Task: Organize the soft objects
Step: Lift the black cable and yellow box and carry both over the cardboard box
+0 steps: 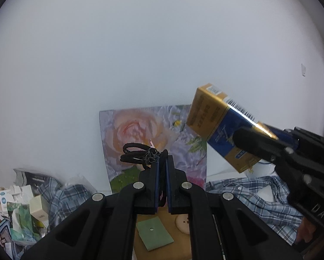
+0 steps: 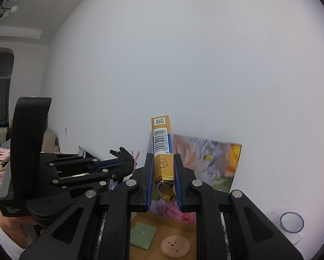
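My left gripper [image 1: 162, 159] is shut on black hair ties [image 1: 138, 155], whose loops stick out to the left of the fingertips, held up in the air. My right gripper [image 2: 163, 158] is shut on a gold and blue cigarette pack [image 2: 162, 145], standing upright between the blue pads. The same pack [image 1: 216, 125] shows at the right of the left wrist view, with the right gripper [image 1: 248, 139] around it. The left gripper [image 2: 122, 153] shows at the left of the right wrist view, level with the right one.
A floral picture [image 1: 140, 134] leans on the white wall. Below lies a brown board [image 2: 162, 234] with a green square [image 2: 143, 235] and a round wooden button [image 2: 175, 246]. A plaid shirt [image 1: 248, 195] lies to the right, clutter of boxes [image 1: 21, 205] to the left, and a white cup [image 2: 292, 222] at far right.
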